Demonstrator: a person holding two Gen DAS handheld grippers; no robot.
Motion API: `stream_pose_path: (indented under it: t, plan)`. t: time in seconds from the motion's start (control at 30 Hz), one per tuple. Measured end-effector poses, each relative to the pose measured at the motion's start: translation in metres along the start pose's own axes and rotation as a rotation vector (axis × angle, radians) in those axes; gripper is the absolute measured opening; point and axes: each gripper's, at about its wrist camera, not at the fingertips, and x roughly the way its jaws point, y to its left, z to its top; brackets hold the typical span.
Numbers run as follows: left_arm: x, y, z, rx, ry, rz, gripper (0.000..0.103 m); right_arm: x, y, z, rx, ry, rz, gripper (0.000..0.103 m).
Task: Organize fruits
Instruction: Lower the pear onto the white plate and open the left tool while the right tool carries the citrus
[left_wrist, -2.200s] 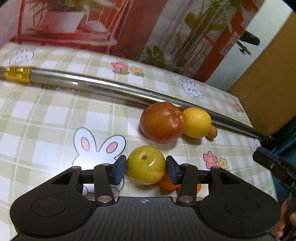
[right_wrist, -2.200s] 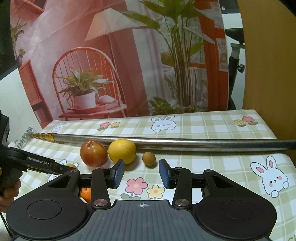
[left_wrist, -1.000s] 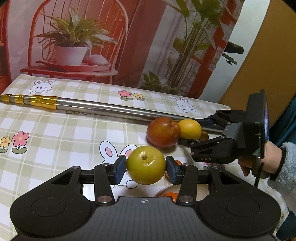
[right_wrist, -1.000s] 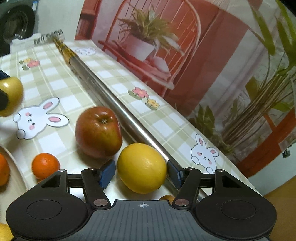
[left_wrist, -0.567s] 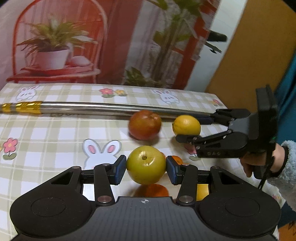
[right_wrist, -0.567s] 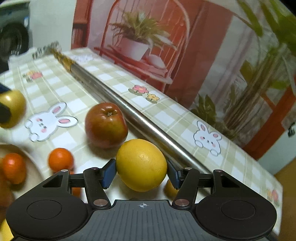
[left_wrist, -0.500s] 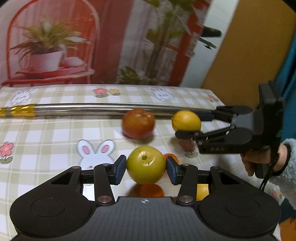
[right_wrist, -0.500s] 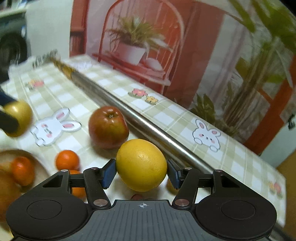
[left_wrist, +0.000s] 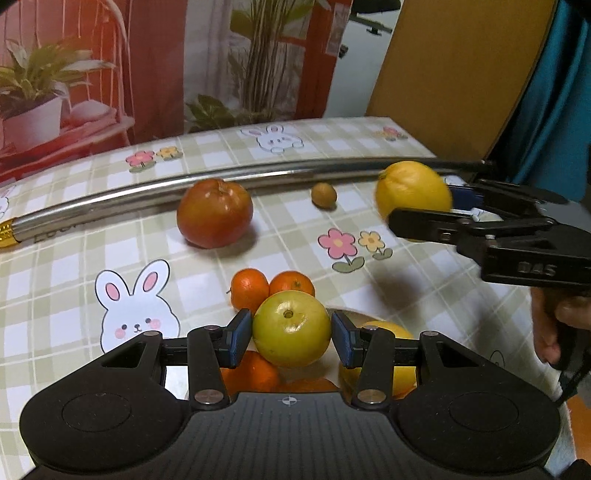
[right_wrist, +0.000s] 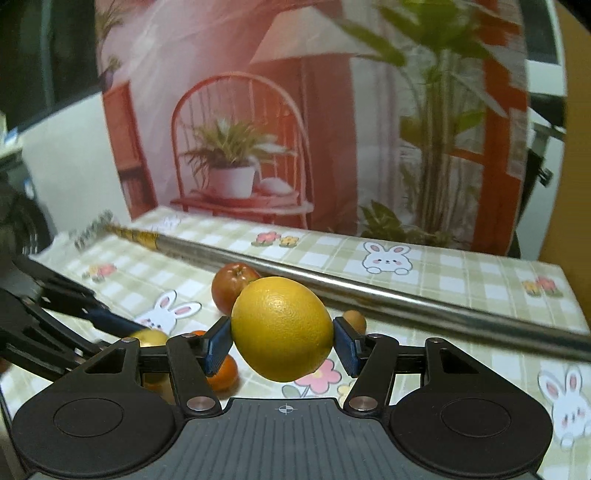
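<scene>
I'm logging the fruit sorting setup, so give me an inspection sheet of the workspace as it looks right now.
Surface: table under a checked cloth with rabbits and flowers.
Job's things: red apple, small brown fruit and two mandarins on the cloth; plate mostly hidden, holding orange fruit.
Clutter: metal pole lying across the table.
Grippers: left gripper shut on a yellow-green fruit; right gripper shut on a lemon, lifted.
Cables: nothing seen.
Surroundings: printed backdrop of a chair and plants.
</scene>
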Motion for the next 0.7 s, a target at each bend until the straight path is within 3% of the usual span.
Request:
stream_pose_path:
  t: [0.4,0.7]
  plan:
    - [0.015,-0.007,0.001,0.014,0.072,-0.006,0.049,-0.023,-0.015,-0.028,0.173,-0.043,-0.02,0.055]
    - [0.021,-0.004,0.004,-0.029,0.076,-0.001,0.049,-0.027,-0.011,-0.036,0.212,-0.035,-0.026,0.055]
